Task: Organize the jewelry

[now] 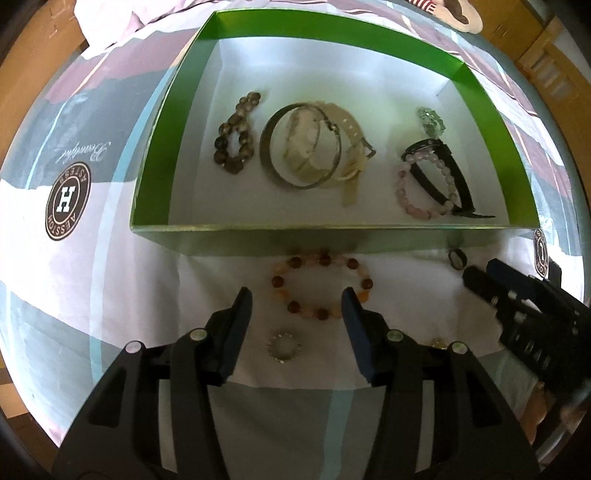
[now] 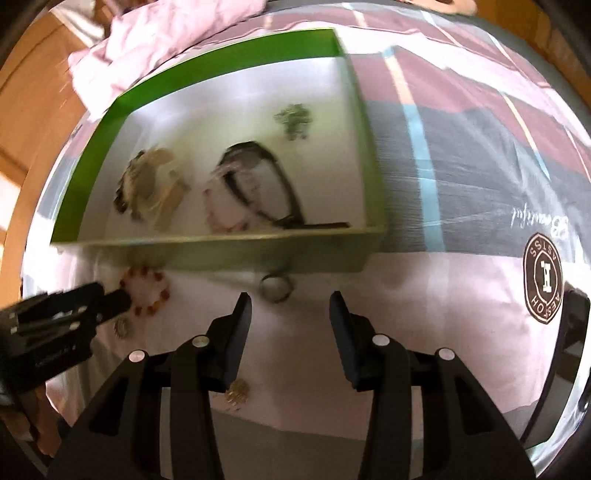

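A green box with a white floor lies on the bed and holds a dark bead bracelet, a metal bangle, a cream watch, a pink bead bracelet, a black watch and a green brooch. In front of it lie an orange bead bracelet, a small silver ring and a dark ring. My left gripper is open just before the orange bracelet. My right gripper is open, close to the dark ring. A gold piece lies by its left finger.
The bedsheet has grey, pink and white blocks with round brown logos. A pink quilt is bunched behind the box. Wooden floor shows past the bed's edges. The box is blurred in the right wrist view.
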A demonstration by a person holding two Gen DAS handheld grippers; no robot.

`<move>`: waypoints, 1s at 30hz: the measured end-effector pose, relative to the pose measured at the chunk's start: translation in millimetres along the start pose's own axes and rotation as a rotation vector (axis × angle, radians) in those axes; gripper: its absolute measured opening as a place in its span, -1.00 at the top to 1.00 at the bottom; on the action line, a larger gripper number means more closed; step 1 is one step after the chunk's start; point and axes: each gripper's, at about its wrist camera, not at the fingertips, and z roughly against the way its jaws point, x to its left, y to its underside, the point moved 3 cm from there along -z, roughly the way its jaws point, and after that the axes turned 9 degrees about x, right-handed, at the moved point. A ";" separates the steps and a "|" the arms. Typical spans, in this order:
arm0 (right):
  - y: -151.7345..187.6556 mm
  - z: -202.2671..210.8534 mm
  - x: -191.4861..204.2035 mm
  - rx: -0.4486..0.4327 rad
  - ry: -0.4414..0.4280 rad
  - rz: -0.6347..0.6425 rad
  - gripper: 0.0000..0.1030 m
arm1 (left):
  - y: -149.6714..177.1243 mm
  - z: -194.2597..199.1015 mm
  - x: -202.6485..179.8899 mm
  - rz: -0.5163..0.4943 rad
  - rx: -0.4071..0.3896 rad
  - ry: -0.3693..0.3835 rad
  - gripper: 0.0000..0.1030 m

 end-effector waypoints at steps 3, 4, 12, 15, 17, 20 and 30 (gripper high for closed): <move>-2.8 1.1 -7.2 -0.006 -0.004 -0.023 0.15 | 0.0 0.3 1.9 0.004 -0.002 -0.006 0.03; -4.0 1.9 -6.2 -0.015 -0.021 -0.020 0.15 | -0.7 -0.5 1.8 0.005 -0.002 -0.006 0.03; -2.4 -5.2 17.0 0.032 -0.065 0.030 0.15 | -0.1 -2.0 2.8 0.004 0.007 0.001 0.02; 12.7 -1.1 25.9 0.080 -0.060 0.065 0.15 | 0.8 -1.3 1.1 -0.007 0.003 0.004 0.00; 23.3 3.1 33.6 0.097 -0.058 0.108 0.15 | 0.3 -2.3 1.0 -0.007 0.003 0.001 -0.02; 35.1 8.0 41.1 0.103 -0.044 0.171 0.15 | -1.1 -5.8 2.8 0.007 0.008 -0.005 -0.02; 53.5 -13.9 60.1 0.133 0.047 0.302 0.59 | -6.2 -13.1 -0.9 0.002 0.011 -0.026 -0.06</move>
